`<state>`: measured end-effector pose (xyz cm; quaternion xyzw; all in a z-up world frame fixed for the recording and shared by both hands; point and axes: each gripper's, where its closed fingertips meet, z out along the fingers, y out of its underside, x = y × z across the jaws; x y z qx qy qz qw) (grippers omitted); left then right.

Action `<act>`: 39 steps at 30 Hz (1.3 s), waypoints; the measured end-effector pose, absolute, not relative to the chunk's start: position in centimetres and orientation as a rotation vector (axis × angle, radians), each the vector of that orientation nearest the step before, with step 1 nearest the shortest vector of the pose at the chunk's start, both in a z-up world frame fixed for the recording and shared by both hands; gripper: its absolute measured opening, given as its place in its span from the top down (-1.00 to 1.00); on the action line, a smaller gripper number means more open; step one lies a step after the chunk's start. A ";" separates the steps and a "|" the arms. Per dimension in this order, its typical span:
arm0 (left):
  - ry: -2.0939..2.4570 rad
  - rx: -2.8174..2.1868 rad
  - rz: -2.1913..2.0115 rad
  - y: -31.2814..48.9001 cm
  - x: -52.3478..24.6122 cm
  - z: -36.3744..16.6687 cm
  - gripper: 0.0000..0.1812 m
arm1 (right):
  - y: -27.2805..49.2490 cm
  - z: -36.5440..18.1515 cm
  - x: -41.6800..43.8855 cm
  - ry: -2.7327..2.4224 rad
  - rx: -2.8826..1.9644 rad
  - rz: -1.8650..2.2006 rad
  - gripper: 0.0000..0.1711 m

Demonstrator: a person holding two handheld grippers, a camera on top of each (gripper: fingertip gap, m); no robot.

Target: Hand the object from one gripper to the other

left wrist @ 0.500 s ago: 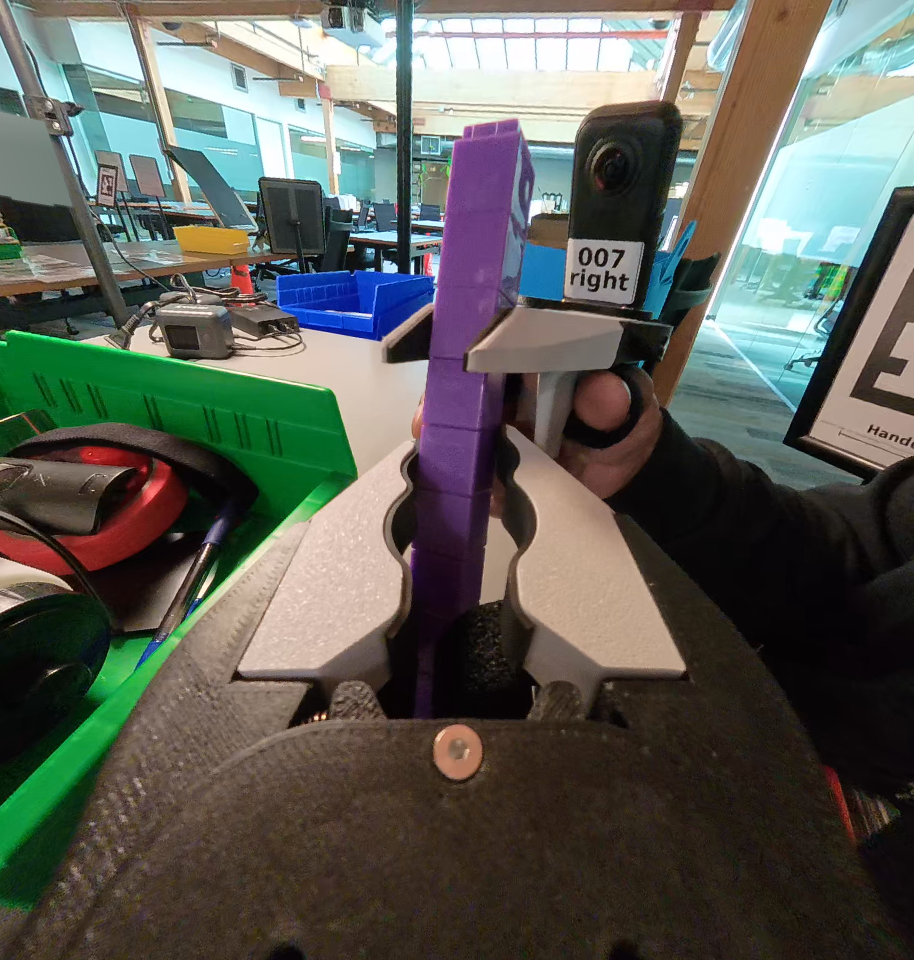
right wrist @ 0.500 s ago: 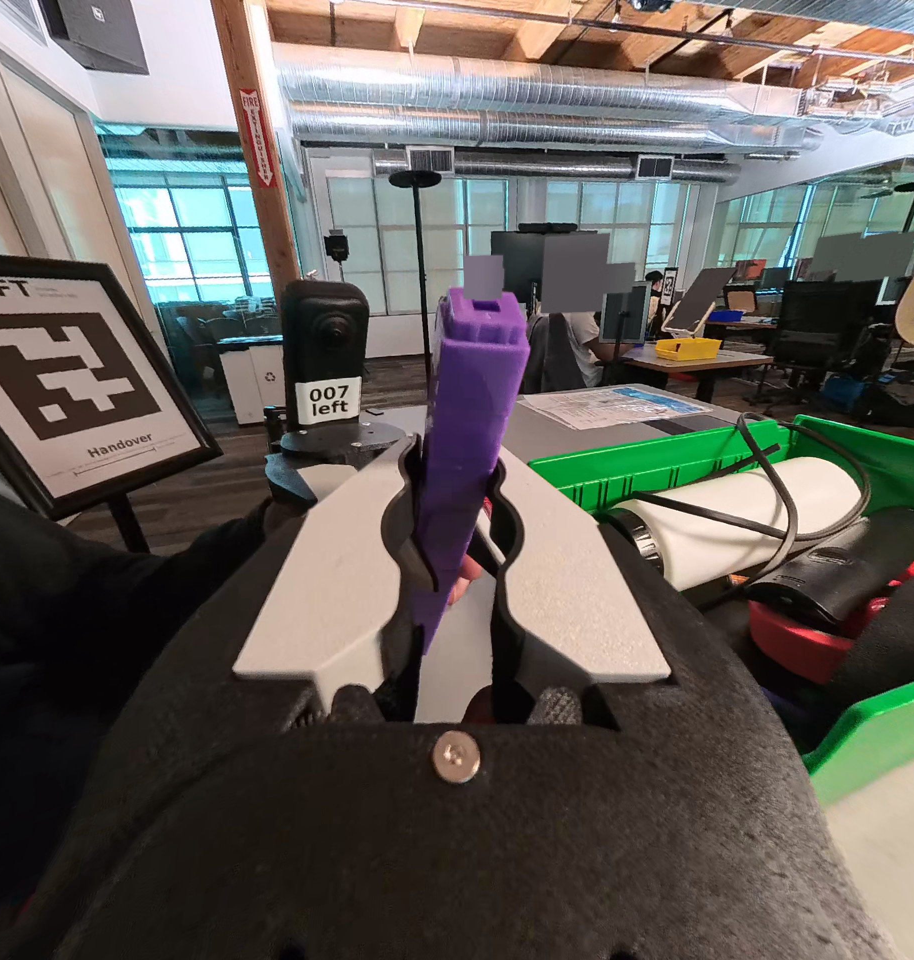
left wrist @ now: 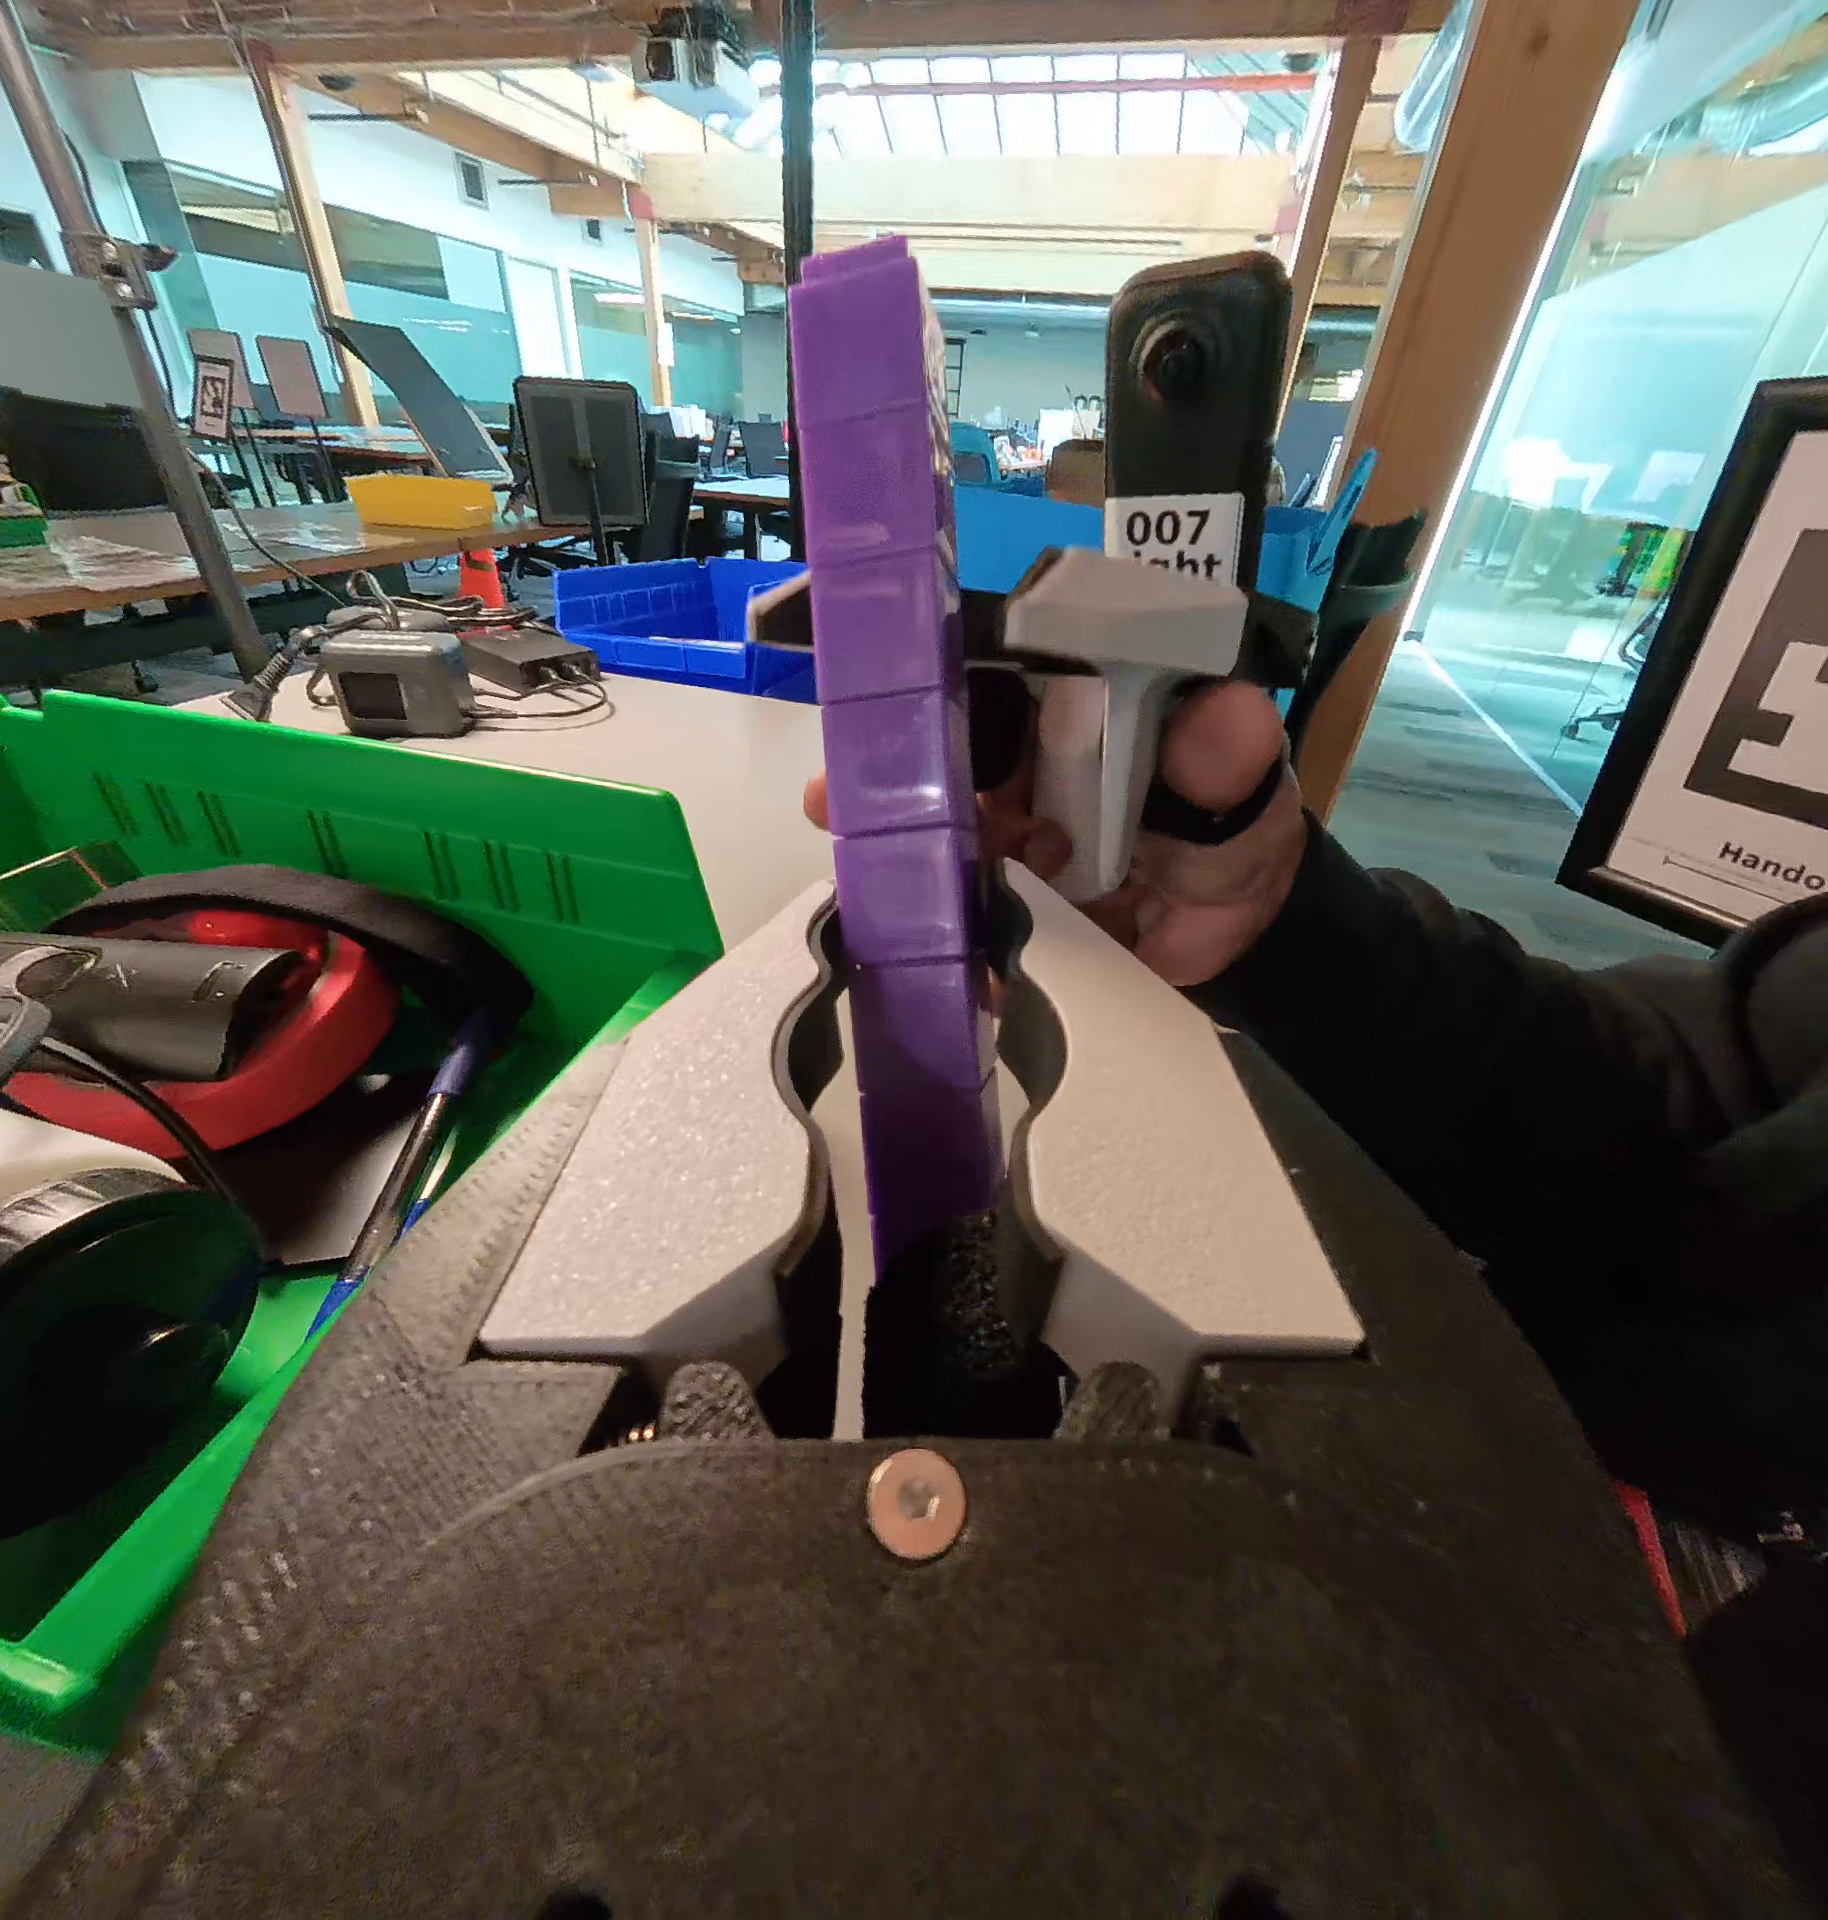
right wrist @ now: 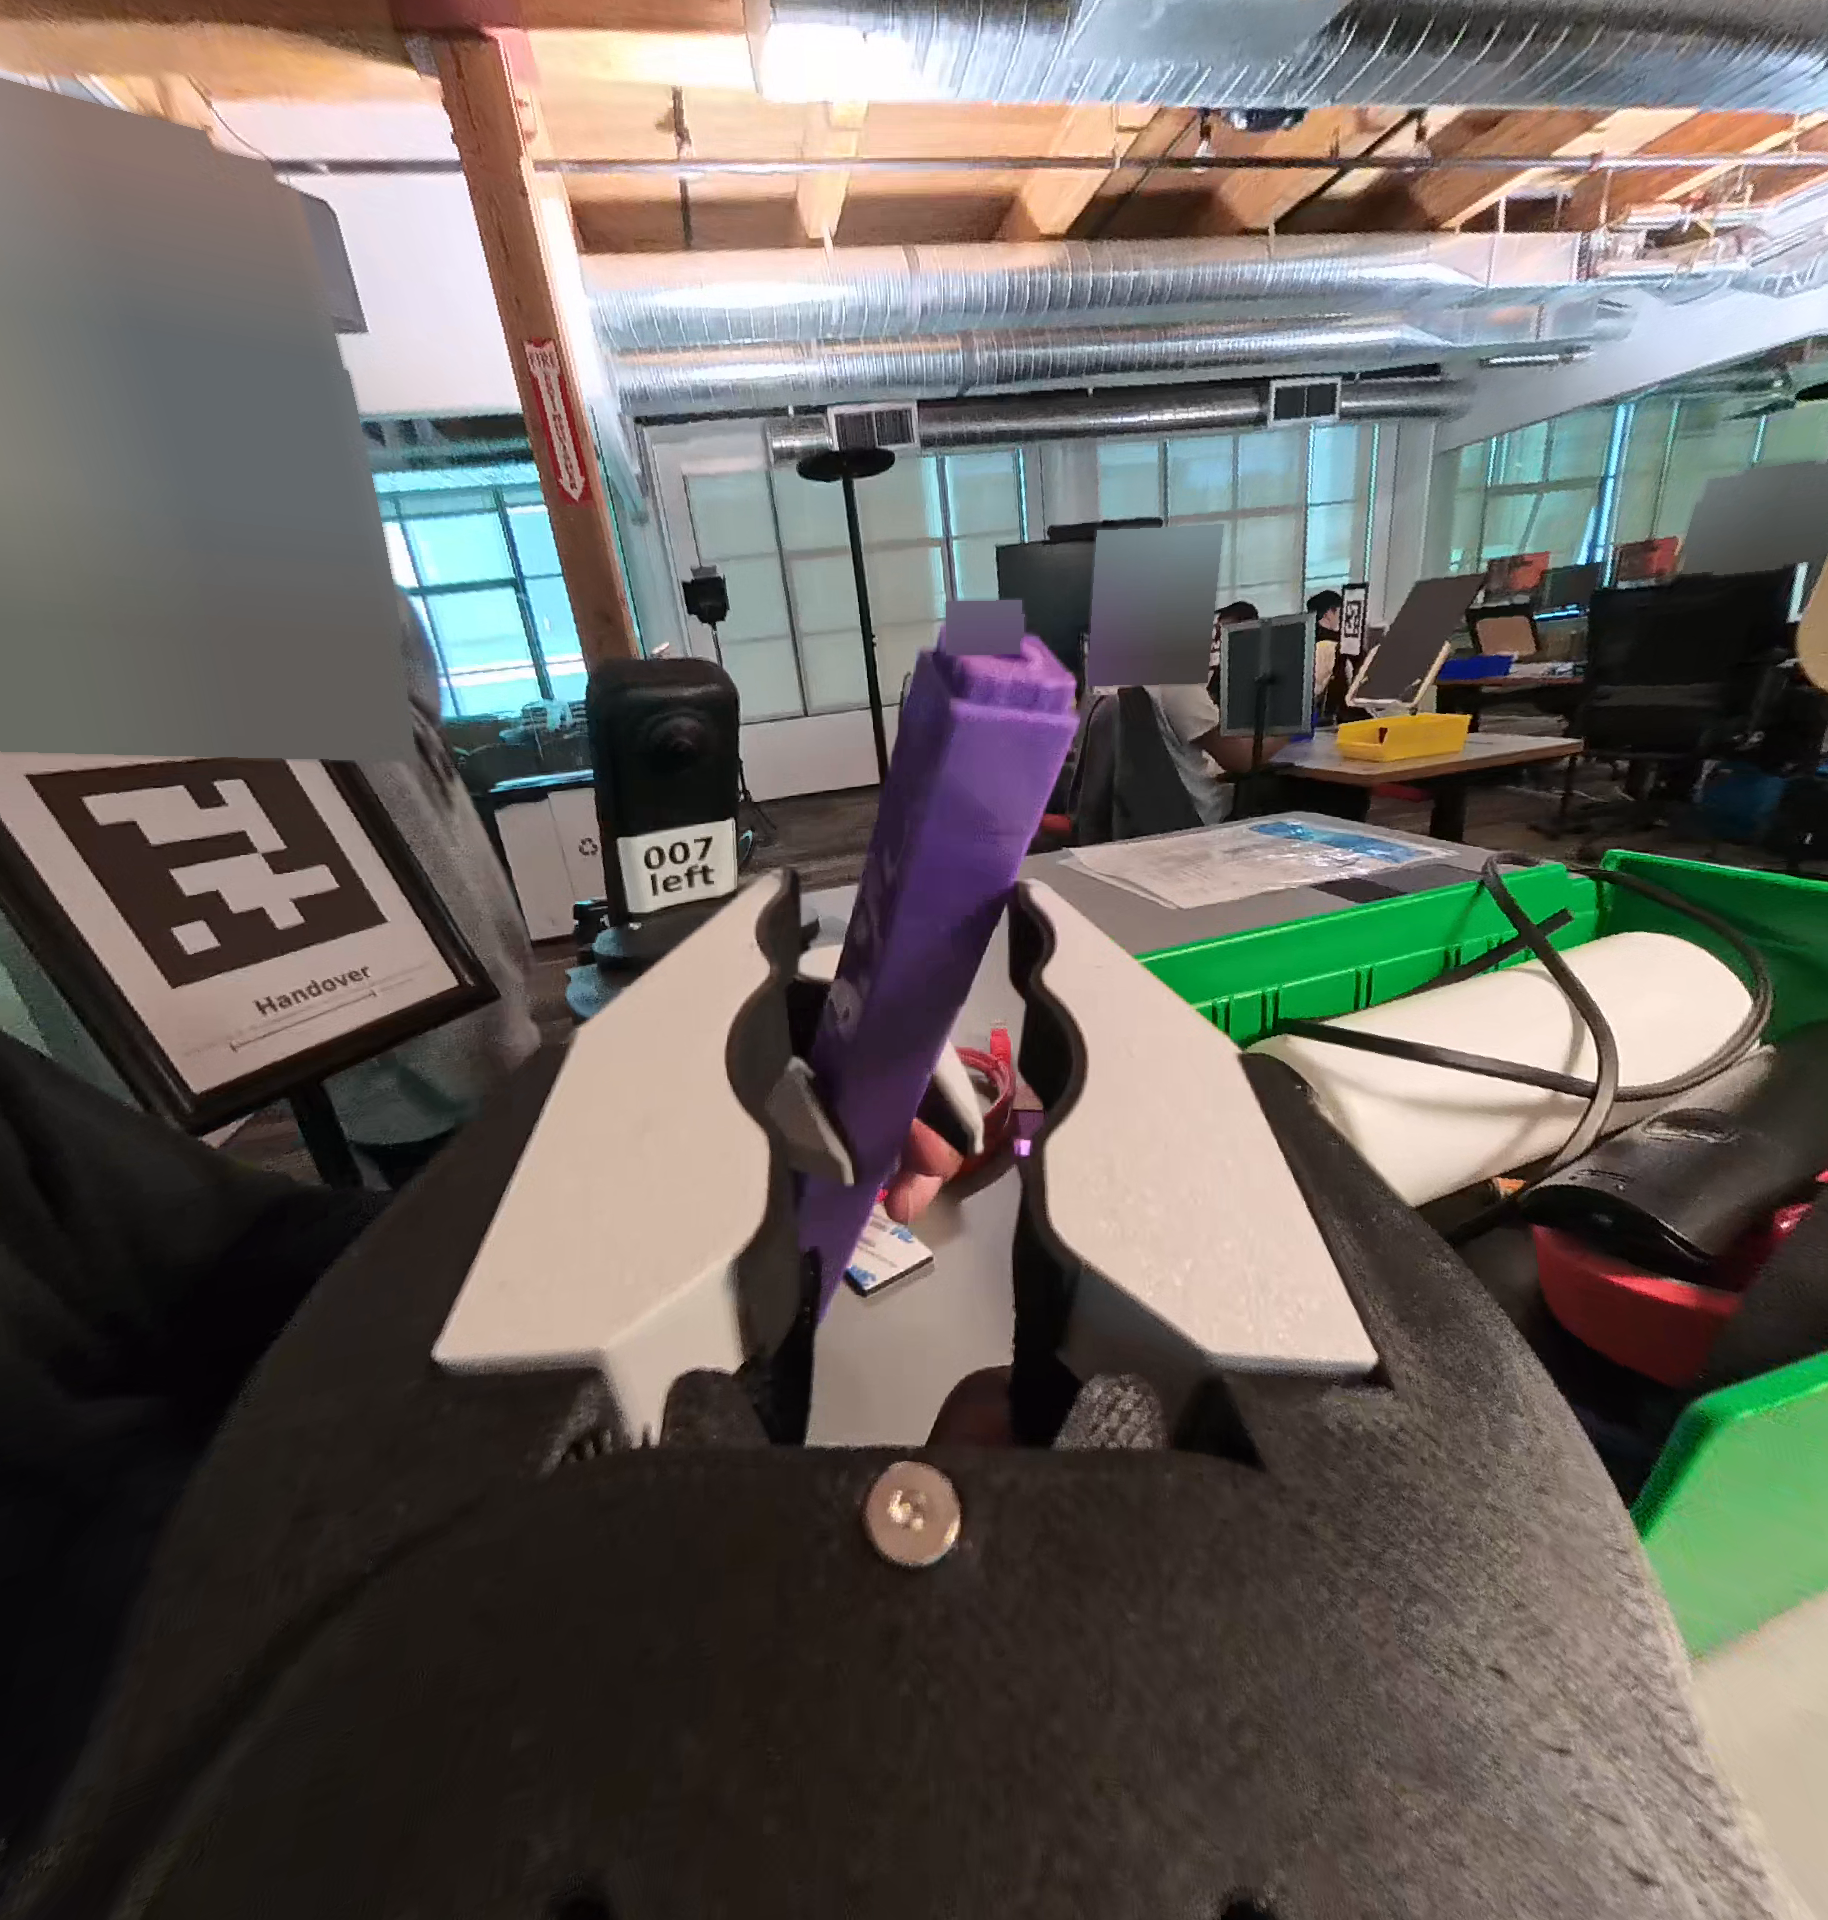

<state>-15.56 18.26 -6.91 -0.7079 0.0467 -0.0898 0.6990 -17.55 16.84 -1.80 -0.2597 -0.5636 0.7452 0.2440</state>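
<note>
Two grippers meet at one purple block stick (left wrist: 889, 665). The left gripper (left wrist: 915, 914) clamps its lower end; the right gripper (right wrist: 894, 914) has jaws spread apart around it, not touching.

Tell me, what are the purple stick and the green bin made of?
The purple stick looks like hard plastic, smooth and slightly shiny: light glints off its flat sides, and seams cross it like joined blocks. The green bin also looks like moulded plastic, glossy, with grooves pressed into its wall.
</note>
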 end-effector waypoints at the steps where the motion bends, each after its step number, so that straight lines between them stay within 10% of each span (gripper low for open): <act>1: 0.110 -1.589 -0.198 18.3 -15.5 -7.1 0.73 | 16.9 -1.7 -17.6 -1.533 -0.712 2.035 0.53; 12: 0.147 -1.583 -0.170 18.4 -15.0 -7.1 0.70 | 16.3 -1.9 -17.3 -1.564 -0.681 2.012 0.70; 21: -0.034 -1.317 -0.229 16.2 -18.0 -2.8 0.71 | 14.9 -5.1 -18.4 -1.758 -0.758 1.875 0.32; 27: -0.021 -1.252 -0.324 15.8 -17.3 -1.9 0.72 | 12.6 -7.3 -18.0 -1.906 -0.681 1.773 0.71; 39: 0.018 -1.319 -0.257 16.5 -16.8 -2.9 0.71 | 13.5 -5.8 -17.4 -1.837 -0.687 1.894 0.58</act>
